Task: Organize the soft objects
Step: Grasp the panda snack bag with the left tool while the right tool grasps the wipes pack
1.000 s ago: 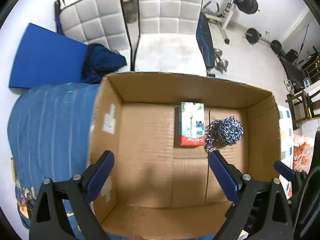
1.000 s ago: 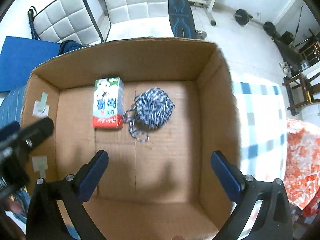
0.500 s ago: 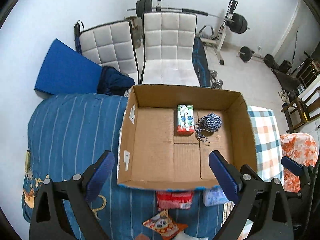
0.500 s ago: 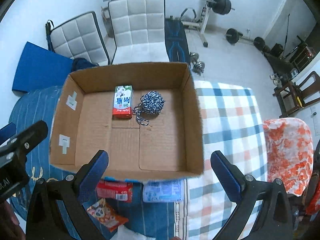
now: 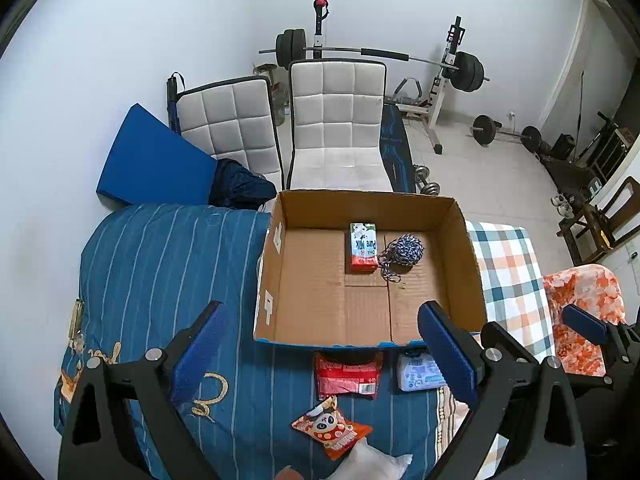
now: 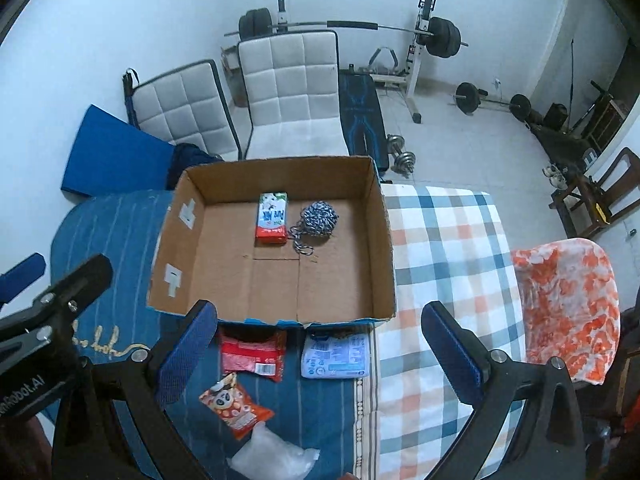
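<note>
An open cardboard box (image 5: 272,264) (image 6: 384,240) sits on the bed. Inside lie a milk carton (image 5: 363,246) (image 6: 273,218) and a blue-white yarn ball (image 5: 406,250) (image 6: 319,218). In front of the box lie a red packet (image 5: 346,374) (image 6: 253,355), a pale blue tissue pack (image 5: 418,368) (image 6: 336,357), an orange panda snack bag (image 5: 331,432) (image 6: 235,405) and a clear white bag (image 5: 370,462) (image 6: 272,456). My left gripper (image 5: 320,354) and right gripper (image 6: 320,354) are both open and empty, held high above these items.
The bed has a blue striped cover (image 5: 160,280) on the left and a plaid cover (image 6: 444,256) on the right. An orange floral cloth (image 6: 568,304) lies far right. Two white chairs (image 5: 336,120) and gym weights stand behind the box.
Both grippers have pulled back and up from inside the box, so the whole box and the packets in front of it are now in view. Both stay open.
</note>
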Available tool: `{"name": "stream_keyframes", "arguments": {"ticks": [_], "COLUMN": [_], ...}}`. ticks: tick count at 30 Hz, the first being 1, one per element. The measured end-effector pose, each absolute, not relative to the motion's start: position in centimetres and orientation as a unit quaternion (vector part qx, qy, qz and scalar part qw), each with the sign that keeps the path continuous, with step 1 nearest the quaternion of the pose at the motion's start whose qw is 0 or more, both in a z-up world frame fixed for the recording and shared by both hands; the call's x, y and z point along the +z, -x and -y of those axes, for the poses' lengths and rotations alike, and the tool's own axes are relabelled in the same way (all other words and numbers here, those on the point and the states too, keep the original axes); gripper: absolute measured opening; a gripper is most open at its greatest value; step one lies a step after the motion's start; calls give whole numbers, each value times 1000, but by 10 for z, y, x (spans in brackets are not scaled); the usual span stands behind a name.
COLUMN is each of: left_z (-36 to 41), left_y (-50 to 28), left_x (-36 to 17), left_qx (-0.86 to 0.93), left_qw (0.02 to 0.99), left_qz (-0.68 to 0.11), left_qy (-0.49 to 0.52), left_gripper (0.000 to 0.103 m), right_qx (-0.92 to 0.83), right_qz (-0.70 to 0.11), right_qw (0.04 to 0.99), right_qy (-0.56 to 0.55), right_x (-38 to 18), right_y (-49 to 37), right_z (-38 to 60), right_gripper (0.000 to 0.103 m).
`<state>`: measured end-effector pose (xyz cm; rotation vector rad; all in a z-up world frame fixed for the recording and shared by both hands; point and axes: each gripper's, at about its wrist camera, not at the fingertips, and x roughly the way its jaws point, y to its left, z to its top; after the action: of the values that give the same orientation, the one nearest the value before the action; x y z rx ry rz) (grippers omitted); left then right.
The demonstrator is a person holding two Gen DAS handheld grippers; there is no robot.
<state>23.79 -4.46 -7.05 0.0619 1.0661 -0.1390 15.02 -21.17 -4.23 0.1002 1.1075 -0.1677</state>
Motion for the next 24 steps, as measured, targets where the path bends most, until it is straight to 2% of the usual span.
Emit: {"name": "stream_keyframes", "arguments": {"ticks": [4, 8, 14, 19, 24], "left_z": [44, 36, 10, 0, 2], "left_y": [-233, -226, -205, -185, -167], "left_x": [-74, -104, -210, -303, -357], "left_qx": [-66, -52, -15, 19, 29], "left_qw": [855, 835, 756, 676, 625], "left_qz": [-514, -548, -650, -730, -768], "left_qy": [-22, -3, 76, 96, 139], "left_gripper": [97, 97, 97, 97, 97], "right_qx": [-71, -60, -59, -73, -83], "right_qz": [-531, -559, -640, -665, -682], "right_qw": [842, 824, 760, 730, 715], "right_qy": [-62, -72, -94, -140, -132], "right_x": [-42, -73, -168, -229, -273], "right_y": [-144, -139, -140, -140, -147], "right_z": [216, 231, 267, 286, 282], "right_gripper": [103, 103, 103, 103, 103]}}
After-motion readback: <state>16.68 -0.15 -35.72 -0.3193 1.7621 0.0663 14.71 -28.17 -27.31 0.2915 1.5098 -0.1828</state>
